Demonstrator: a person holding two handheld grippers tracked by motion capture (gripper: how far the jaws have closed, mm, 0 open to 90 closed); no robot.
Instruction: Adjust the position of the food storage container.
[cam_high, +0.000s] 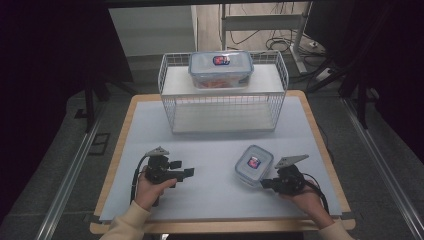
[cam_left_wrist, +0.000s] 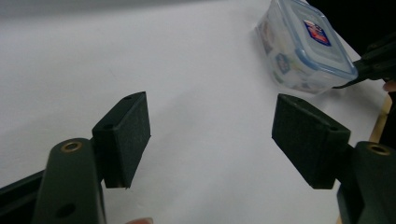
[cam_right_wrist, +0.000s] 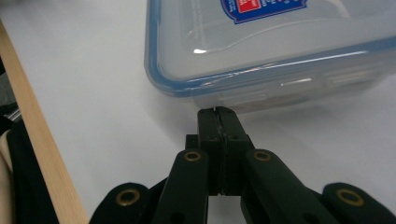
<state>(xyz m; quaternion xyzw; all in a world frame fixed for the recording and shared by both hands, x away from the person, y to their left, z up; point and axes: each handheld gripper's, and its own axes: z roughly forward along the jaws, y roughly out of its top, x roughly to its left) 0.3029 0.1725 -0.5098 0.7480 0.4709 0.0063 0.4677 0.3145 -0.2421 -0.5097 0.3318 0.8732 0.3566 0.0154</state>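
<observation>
A: Near right on white mat (cam_high: 210, 150)?
B: Small lidded container (cam_high: 254, 165), blue-rimmed, red-blue label on top. Right gripper (cam_high: 266, 183) at its near edge, jaws together, tips touching or just short, hard to tell.
A: Left side?
B: Left gripper (cam_high: 189, 173) near left, jaws apart, nothing between, well apart from container.
A: Far end?
B: White wire rack (cam_high: 167, 92), larger lidded container (cam_high: 220, 69) on top shelf.
</observation>
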